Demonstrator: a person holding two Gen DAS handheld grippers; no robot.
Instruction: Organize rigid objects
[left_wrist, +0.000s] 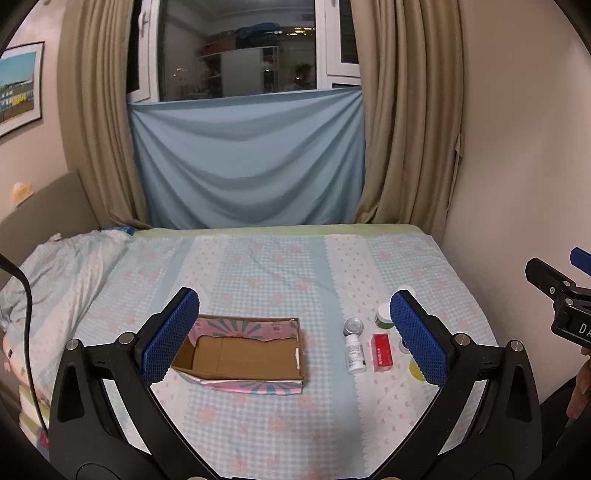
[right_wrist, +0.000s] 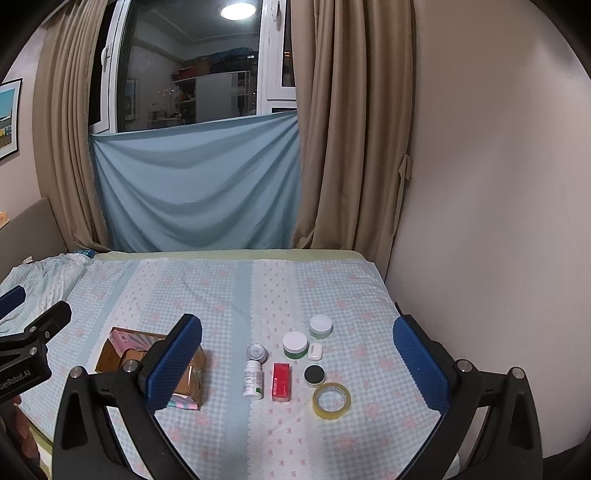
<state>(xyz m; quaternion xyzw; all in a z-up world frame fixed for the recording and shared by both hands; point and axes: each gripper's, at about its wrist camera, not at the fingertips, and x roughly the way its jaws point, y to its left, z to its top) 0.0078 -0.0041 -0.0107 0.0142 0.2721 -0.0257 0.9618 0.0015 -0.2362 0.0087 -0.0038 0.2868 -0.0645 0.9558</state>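
An open cardboard box (left_wrist: 243, 354) lies on the bed, empty inside; it also shows in the right wrist view (right_wrist: 114, 350). To its right lie a white pill bottle (right_wrist: 253, 379), a red box (right_wrist: 281, 381), a small silver tin (right_wrist: 256, 351), a green jar with white lid (right_wrist: 295, 345), a second white-lidded jar (right_wrist: 320, 326), a white earbud case (right_wrist: 315, 350), a black-lidded jar (right_wrist: 314, 375) and a tape roll (right_wrist: 331, 400). The bottle (left_wrist: 355, 352) and red box (left_wrist: 382, 352) show in the left wrist view. My left gripper (left_wrist: 295, 338) is open above the bed. My right gripper (right_wrist: 297, 369) is open above the items.
The bed (right_wrist: 221, 295) has a checked blue sheet and meets a wall (right_wrist: 498, 221) on the right. Curtains (right_wrist: 351, 147) and a blue cloth (right_wrist: 199, 184) hang behind it. A crumpled quilt (left_wrist: 62, 273) lies at the left. A headboard (left_wrist: 48, 203) stands at far left.
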